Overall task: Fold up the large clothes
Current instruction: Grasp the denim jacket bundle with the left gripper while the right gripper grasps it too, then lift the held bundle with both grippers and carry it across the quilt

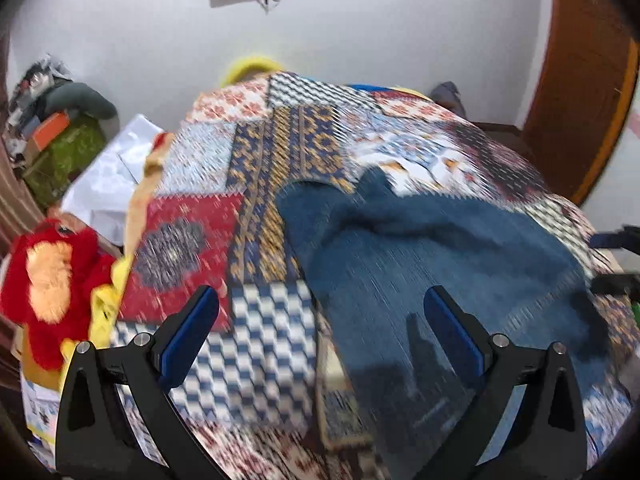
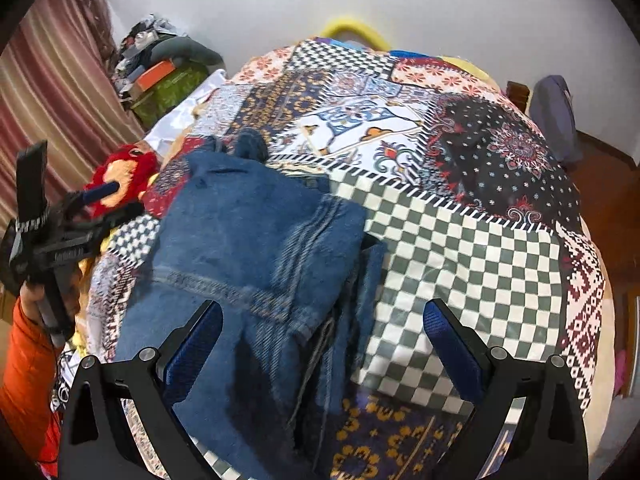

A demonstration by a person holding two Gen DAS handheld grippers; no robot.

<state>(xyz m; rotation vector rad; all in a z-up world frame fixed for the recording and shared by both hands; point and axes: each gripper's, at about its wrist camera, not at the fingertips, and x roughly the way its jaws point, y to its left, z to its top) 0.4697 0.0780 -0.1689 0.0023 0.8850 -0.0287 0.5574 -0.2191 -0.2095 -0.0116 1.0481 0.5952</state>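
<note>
Both tools are spread wide and empty — the left tool point(image 1: 320, 324) and the right tool point(image 2: 322, 332) each hang above the bed with nothing between their fingers. The blue jeans point(image 2: 248, 240) lie folded on the patchwork bedspread point(image 2: 460, 248), toward nine o'clock from the checkered patch. A red plush toy point(image 1: 52, 280) sits off the bed's edge at nine o'clock.
</note>
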